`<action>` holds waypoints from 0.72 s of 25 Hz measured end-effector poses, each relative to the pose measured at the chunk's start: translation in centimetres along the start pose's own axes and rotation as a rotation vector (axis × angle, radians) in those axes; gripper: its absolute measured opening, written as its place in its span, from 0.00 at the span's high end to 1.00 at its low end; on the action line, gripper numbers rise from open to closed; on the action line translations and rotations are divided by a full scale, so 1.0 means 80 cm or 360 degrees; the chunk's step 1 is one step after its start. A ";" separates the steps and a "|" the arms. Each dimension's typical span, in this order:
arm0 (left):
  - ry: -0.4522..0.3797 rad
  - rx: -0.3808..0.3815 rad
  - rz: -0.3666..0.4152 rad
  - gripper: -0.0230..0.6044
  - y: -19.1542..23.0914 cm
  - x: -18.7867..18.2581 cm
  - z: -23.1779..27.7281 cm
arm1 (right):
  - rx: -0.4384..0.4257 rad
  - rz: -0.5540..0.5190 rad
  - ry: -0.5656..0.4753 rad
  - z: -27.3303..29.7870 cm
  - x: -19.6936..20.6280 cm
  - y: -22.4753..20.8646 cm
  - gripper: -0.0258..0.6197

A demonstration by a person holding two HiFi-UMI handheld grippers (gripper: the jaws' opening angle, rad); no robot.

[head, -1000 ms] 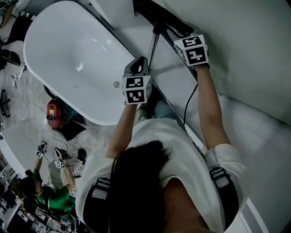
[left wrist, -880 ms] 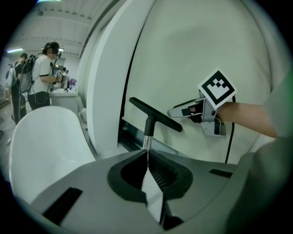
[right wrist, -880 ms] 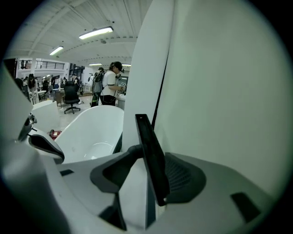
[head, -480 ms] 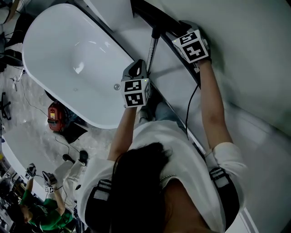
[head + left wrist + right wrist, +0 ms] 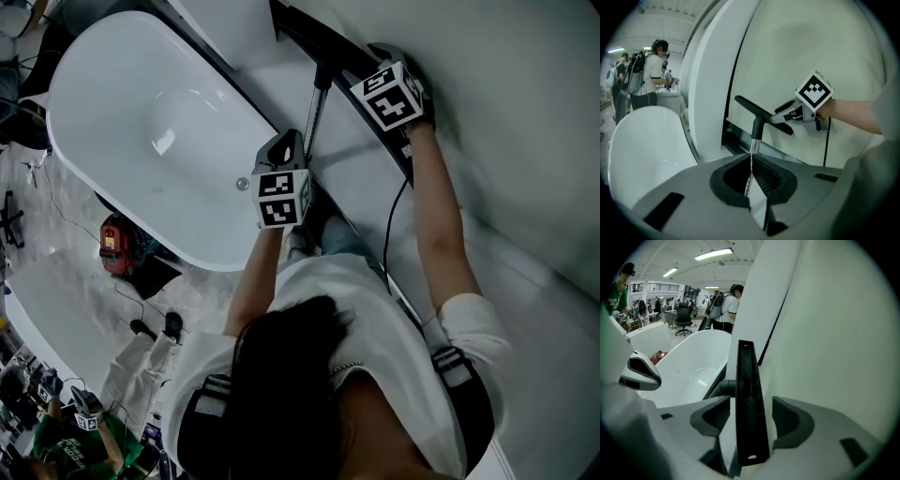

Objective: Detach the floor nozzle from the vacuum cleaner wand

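A chrome wand (image 5: 317, 103) runs up to a flat black floor nozzle (image 5: 323, 37) that rests against the white wall. My left gripper (image 5: 286, 142) is shut on the wand (image 5: 754, 149) a short way below the nozzle's black neck (image 5: 757, 125). In the left gripper view its jaws (image 5: 750, 185) meet around the thin tube. My right gripper (image 5: 367, 62) is at the nozzle's right end. In the right gripper view the nozzle (image 5: 747, 394) stands edge-on between the wide jaws of this gripper (image 5: 750, 420), with gaps on both sides. It is open.
A white bathtub (image 5: 159, 131) lies left of the wand. A black cable (image 5: 389, 225) hangs along the dark floor strip below my right arm. A red tool (image 5: 114, 246) sits on the floor by the tub. People (image 5: 651, 75) stand far off.
My right gripper has slid a little up and left along the nozzle and rolled slightly. The left gripper keeps its hold on the wand. The person at lower left has moved down out of the picture.
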State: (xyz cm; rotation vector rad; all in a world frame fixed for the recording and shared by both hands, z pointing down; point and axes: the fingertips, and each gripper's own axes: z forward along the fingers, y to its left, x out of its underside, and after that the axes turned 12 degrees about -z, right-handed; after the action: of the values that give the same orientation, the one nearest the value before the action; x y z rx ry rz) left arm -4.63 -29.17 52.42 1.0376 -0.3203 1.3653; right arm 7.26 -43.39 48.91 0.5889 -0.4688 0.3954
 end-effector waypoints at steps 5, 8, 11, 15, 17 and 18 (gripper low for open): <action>-0.0002 -0.0003 -0.0002 0.96 0.000 -0.004 0.005 | -0.0043 -0.0058 0.0054 0.013 0.005 -0.003 0.54; -0.0006 -0.0011 -0.0005 0.96 0.002 -0.004 0.008 | -0.0091 -0.0091 0.0073 0.021 0.009 -0.001 0.54; -0.0003 -0.0017 -0.0009 0.96 0.003 -0.002 0.009 | -0.0173 -0.0116 0.0130 0.030 0.017 0.007 0.53; 0.0007 -0.0039 -0.0022 0.96 0.012 -0.001 0.011 | -0.0201 -0.0146 0.0168 0.044 0.023 0.007 0.53; 0.0011 -0.0051 -0.0031 0.96 0.016 -0.001 0.012 | -0.0215 -0.0151 0.0170 0.050 0.024 0.007 0.53; 0.0012 -0.0053 -0.0034 0.96 0.017 -0.002 0.013 | -0.0223 -0.0158 0.0175 0.053 0.025 0.008 0.53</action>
State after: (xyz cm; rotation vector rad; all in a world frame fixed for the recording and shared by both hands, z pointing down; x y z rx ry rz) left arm -5.50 -30.28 53.43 1.0056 -0.3242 1.3401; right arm 7.33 -45.05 53.32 0.4502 -0.3574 0.2961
